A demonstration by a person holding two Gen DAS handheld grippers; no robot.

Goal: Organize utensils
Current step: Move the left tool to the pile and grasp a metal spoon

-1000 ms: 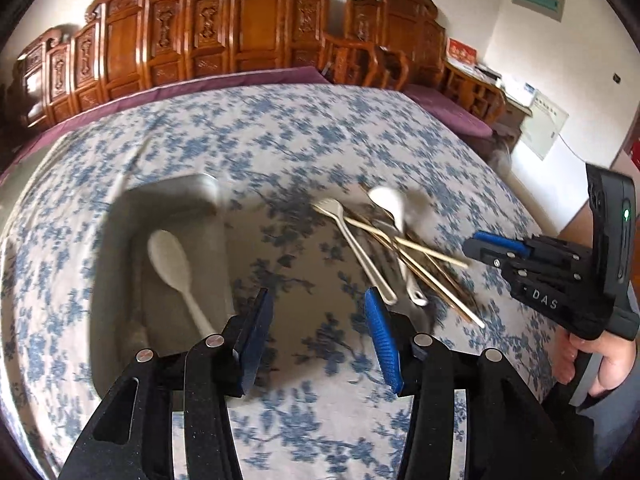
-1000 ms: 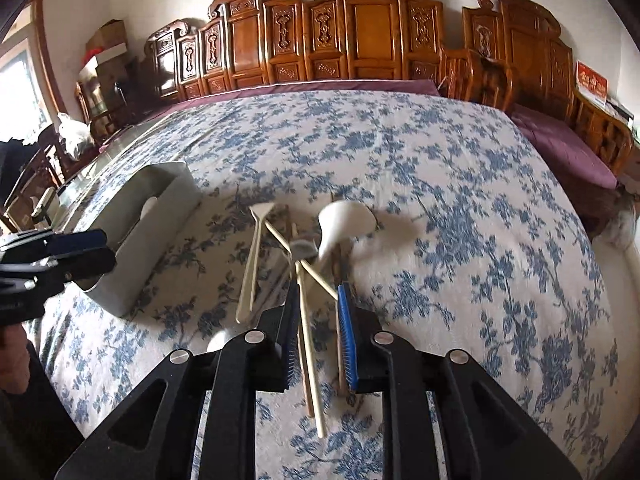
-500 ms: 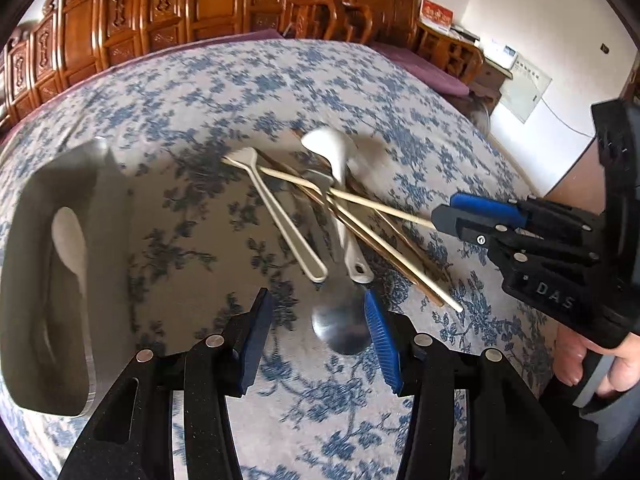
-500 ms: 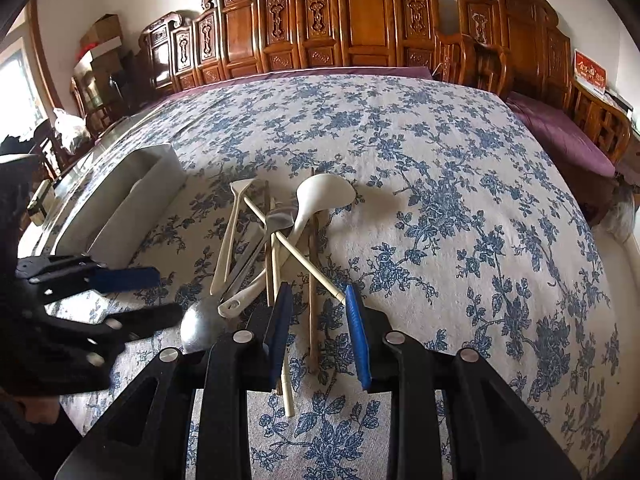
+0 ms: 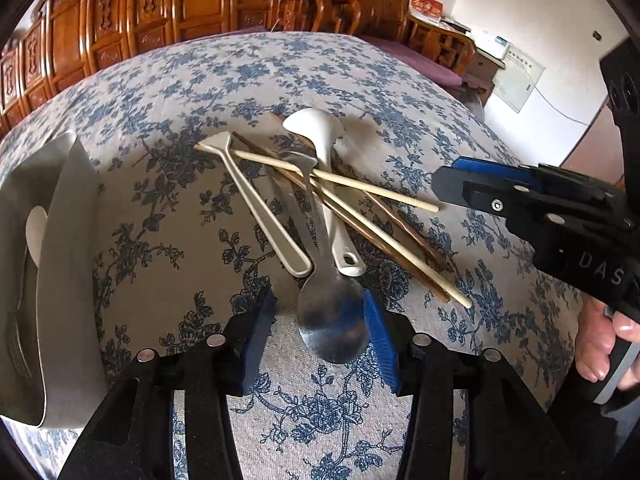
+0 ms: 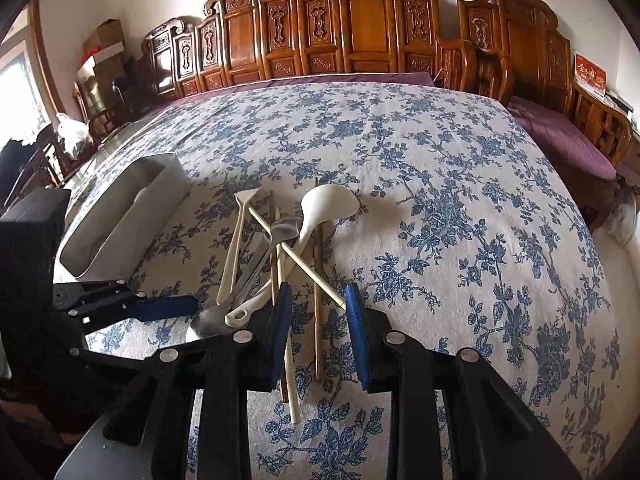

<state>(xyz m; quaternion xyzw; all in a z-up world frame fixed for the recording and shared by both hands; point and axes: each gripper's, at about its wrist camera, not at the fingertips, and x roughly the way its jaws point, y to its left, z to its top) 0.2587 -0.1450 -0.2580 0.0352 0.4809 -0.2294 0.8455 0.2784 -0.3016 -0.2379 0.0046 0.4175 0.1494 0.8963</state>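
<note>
A pile of utensils lies on the blue-flowered tablecloth: a metal spoon [image 5: 332, 324], a white ladle [image 5: 316, 128], a flat white spatula [image 5: 256, 204], pale chopsticks [image 5: 360, 188] and brown chopsticks [image 5: 400, 224]. My left gripper [image 5: 318, 298] is low over the cloth and its jaws are closing, with the metal spoon's bowl between them; the left pad still stands apart from it. My right gripper [image 6: 319, 296] is open astride the near ends of a pale chopstick [image 6: 290, 368] and a brown chopstick [image 6: 318, 320]. A grey-white box [image 5: 68, 216] at the left holds one white spoon [image 5: 36, 228].
Carved wooden chairs [image 6: 360, 28] line the far side of the table. A purple cloth [image 6: 560, 136] shows past the tablecloth at the right edge. A person's hand [image 5: 604, 340] grips the right tool. The left tool's fingers [image 6: 160, 307] reach in beside the pile.
My left gripper has swung right from beside the box, dropped to the pile, and its jaws have narrowed around the metal spoon's bowl. The right jaws have widened slightly.
</note>
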